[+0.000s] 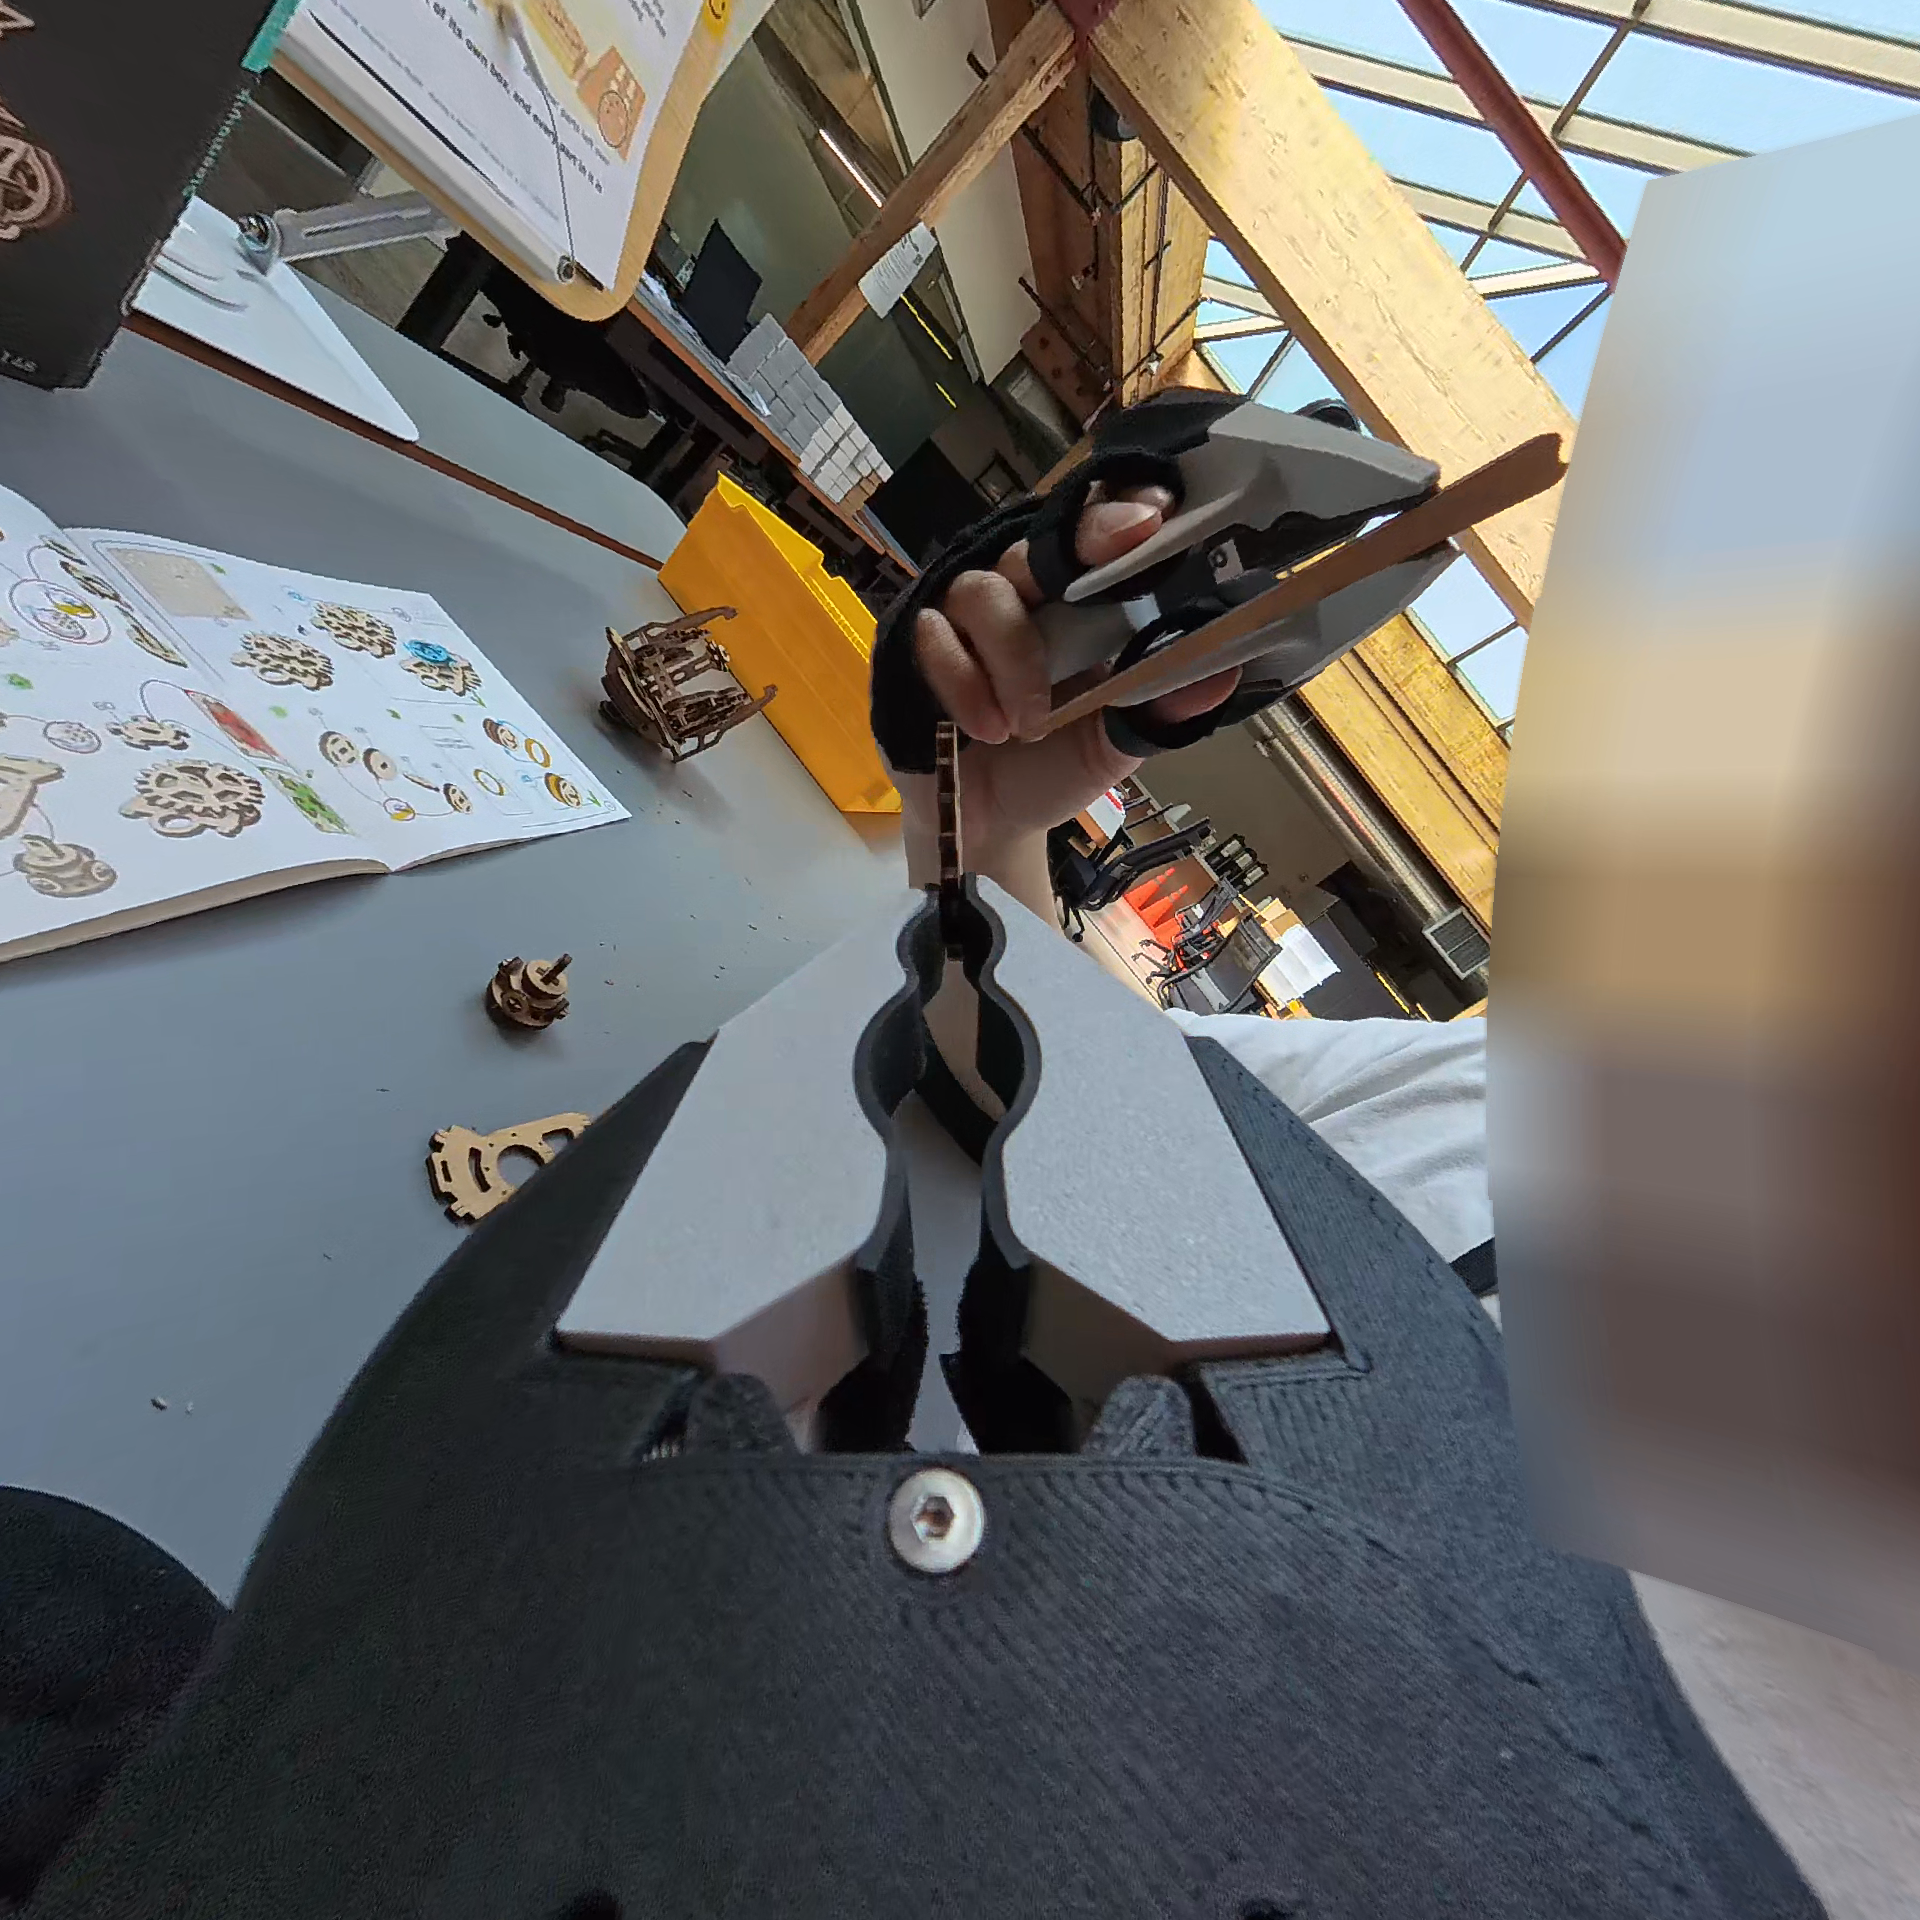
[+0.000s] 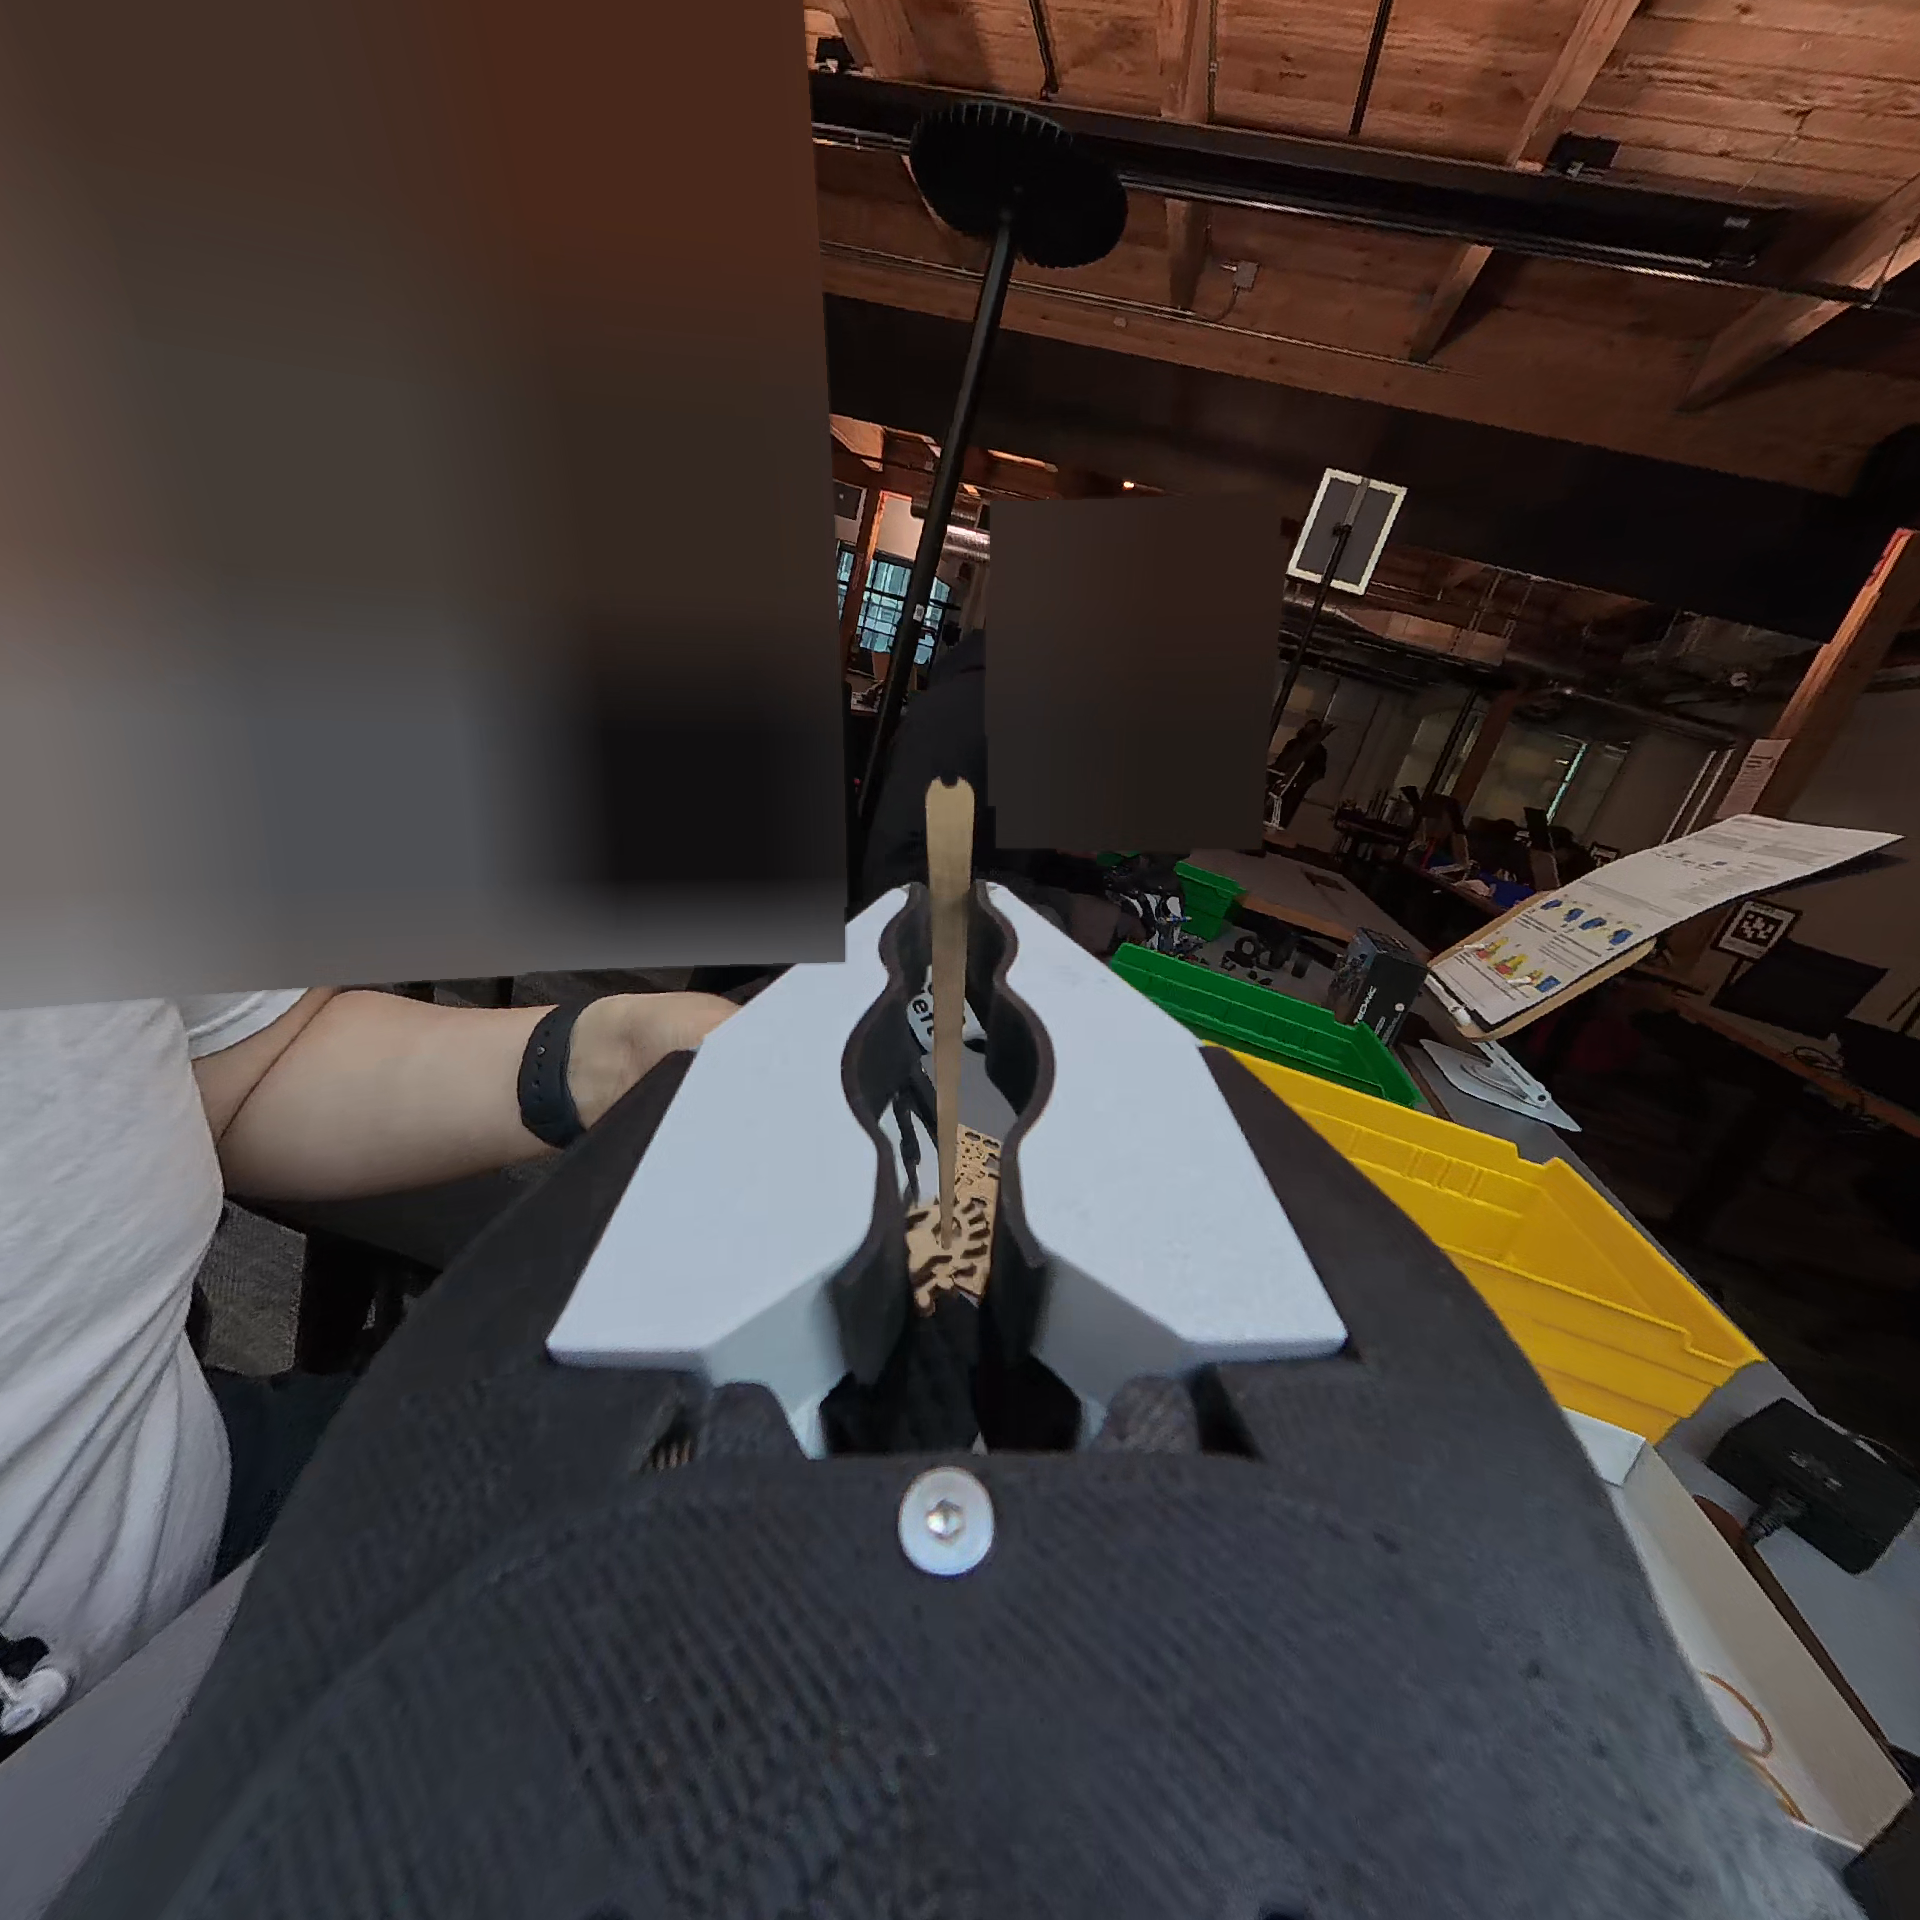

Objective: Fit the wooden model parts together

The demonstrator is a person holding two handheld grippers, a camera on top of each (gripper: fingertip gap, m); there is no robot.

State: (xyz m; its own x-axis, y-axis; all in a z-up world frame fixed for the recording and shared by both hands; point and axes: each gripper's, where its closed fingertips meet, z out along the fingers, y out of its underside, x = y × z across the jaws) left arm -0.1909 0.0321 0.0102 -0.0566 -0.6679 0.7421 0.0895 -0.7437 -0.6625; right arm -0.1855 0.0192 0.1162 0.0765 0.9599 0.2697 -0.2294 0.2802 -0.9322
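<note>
Left wrist view: left gripper (image 1: 951, 925) fingers pinch notched wooden strip (image 1: 947, 805); right gripper (image 1: 1340, 561) clamps flat stick (image 1: 1309, 587).

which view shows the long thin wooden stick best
The left wrist view: the long thin wooden stick shows side-on, full length, clamped in the right gripper. The right wrist view sees it edge-on, foreshortened.
</note>
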